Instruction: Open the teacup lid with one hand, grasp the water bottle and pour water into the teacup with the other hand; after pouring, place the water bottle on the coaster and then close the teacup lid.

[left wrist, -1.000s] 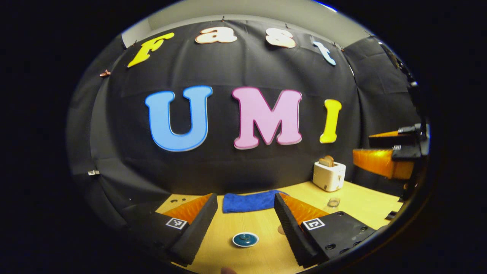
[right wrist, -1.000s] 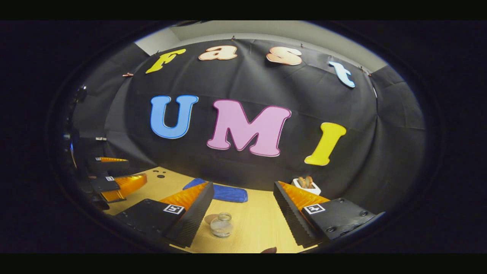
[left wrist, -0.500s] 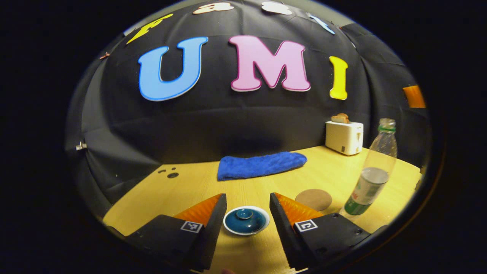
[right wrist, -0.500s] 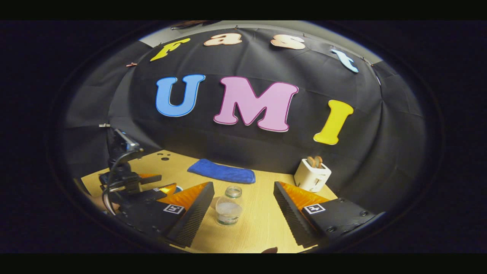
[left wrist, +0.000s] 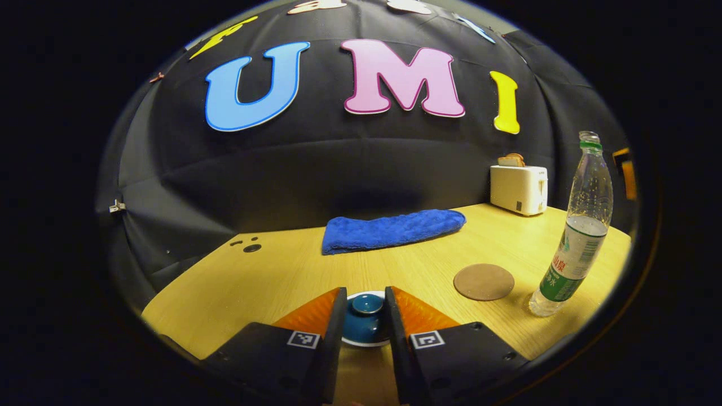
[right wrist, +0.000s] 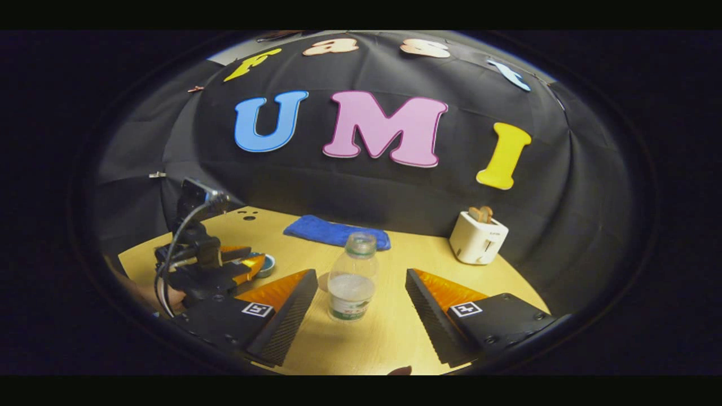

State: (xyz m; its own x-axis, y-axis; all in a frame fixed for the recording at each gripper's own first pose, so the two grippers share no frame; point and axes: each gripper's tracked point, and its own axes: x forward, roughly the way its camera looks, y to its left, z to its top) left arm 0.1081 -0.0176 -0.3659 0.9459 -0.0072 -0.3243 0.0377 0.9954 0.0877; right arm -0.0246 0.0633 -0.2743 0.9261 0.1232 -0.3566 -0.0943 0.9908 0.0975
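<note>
Left gripper view shows the left gripper (left wrist: 364, 316) low over the table (left wrist: 271, 282), jaws narrowed around the teacup lid (left wrist: 365, 309), contact unclear, while the right gripper (right wrist: 361, 316) hovers wide open before the upright water bottle (right wrist: 352, 279).

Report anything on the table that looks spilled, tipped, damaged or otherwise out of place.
Nothing stands out. The water bottle stands upright beside the bare coaster, the lid sits level on the teacup, and the table looks dry.

teacup lid (left wrist: 365, 316) sides hidden behind fingers (left wrist: 334, 327), contact unclear
</note>
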